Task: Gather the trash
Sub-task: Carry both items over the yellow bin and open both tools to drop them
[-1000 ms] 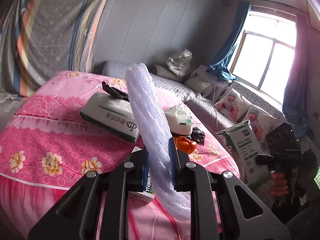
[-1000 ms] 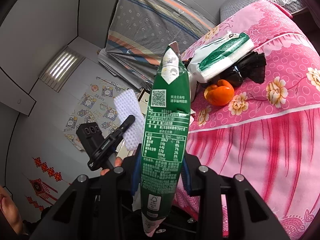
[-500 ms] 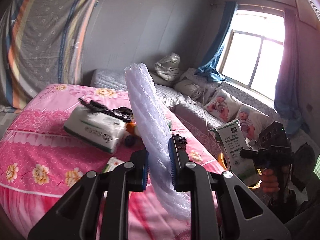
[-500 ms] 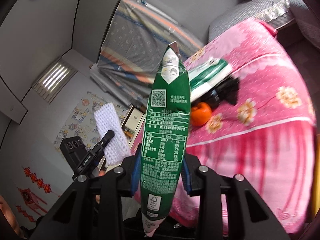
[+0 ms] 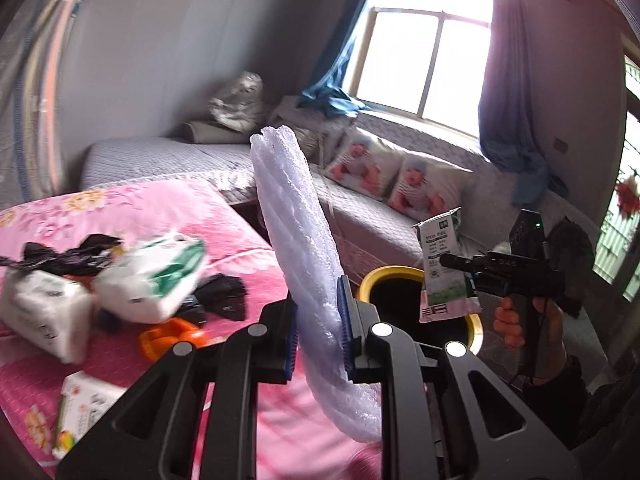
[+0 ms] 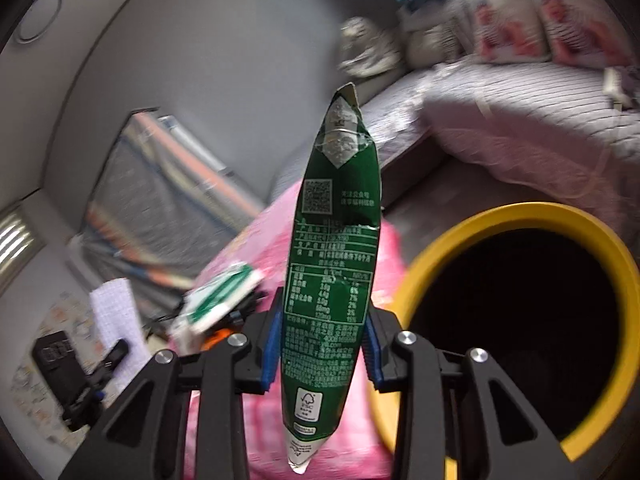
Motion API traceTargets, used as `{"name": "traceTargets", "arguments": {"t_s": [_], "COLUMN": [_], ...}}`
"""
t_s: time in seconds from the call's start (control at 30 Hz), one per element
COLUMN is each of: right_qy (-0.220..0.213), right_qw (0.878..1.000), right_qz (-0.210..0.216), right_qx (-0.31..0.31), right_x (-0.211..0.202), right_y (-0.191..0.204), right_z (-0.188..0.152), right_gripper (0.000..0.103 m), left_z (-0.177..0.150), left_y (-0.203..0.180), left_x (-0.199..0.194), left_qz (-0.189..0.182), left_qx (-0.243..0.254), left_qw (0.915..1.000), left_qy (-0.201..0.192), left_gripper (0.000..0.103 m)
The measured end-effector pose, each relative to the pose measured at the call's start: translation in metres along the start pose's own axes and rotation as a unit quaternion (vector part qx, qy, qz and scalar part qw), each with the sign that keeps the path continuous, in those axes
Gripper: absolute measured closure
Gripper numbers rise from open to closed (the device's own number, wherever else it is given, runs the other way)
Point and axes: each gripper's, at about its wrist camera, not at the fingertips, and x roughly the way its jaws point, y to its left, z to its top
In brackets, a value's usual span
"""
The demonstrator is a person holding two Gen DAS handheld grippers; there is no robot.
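Note:
My left gripper [image 5: 318, 328] is shut on a white foam net sleeve [image 5: 296, 216] that stands up between its blue pads. My right gripper [image 6: 324, 340] is shut on a flattened green milk carton [image 6: 334, 256], held upright. The yellow-rimmed bin [image 6: 516, 216] with a dark inside fills the lower right of the right wrist view, just right of the carton. In the left wrist view the same bin [image 5: 384, 274] sits beyond the foam sleeve, and the right gripper [image 5: 452, 260] holds the carton [image 5: 442, 264] over its rim.
A pink flowered bed [image 5: 132, 208] on the left carries tissue packs [image 5: 152, 276], black wrappers [image 5: 68, 254], an orange object [image 5: 172, 334] and a small box [image 5: 84, 408]. A grey couch [image 5: 360, 204] with pillows runs under the window [image 5: 432, 44]. A person's hand [image 5: 516, 320] grips the right handle.
Both grippers have swung away from the bed toward the yellow bin, which has come into both views. The foam sleeve and the carton stay gripped as before.

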Motion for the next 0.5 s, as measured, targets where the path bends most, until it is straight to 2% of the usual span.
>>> {"name": "traceTargets", "arguments": {"t_s": [0.1, 0.2, 0.4, 0.5], "right_qy": [-0.011, -0.004, 0.009, 0.012], "right_qw": [0.998, 0.993, 0.985, 0.984], "right_qz": [-0.066, -0.117, -0.170, -0.177], "right_qx": [0.011, 0.015, 0.020, 0.022], "right_x": [0.000, 0.005, 0.015, 0.023], "right_y": [-0.022, -0.037, -0.054, -0.065], "right_z": [-0.005, -0.012, -0.023, -0.019], "right_gripper": [0.071, 0.071, 0.071, 0.071], "left_z": [0.006, 0.010, 0.010, 0.011], "left_y": [-0.012, -0.026, -0.050, -0.059], "left_x": [0.033, 0.061, 0.104, 0.120], "left_qz": [-0.032, -0.048, -0.069, -0.081], "left_qx": [0.002, 0.007, 0.015, 0.015], "left_qw": [0.9993, 0.9980, 0.9950, 0.9931], "left_qy": [0.021, 0.040, 0.070, 0.084], "left_gripper": [0.087, 0.087, 0.087, 0.087]}}
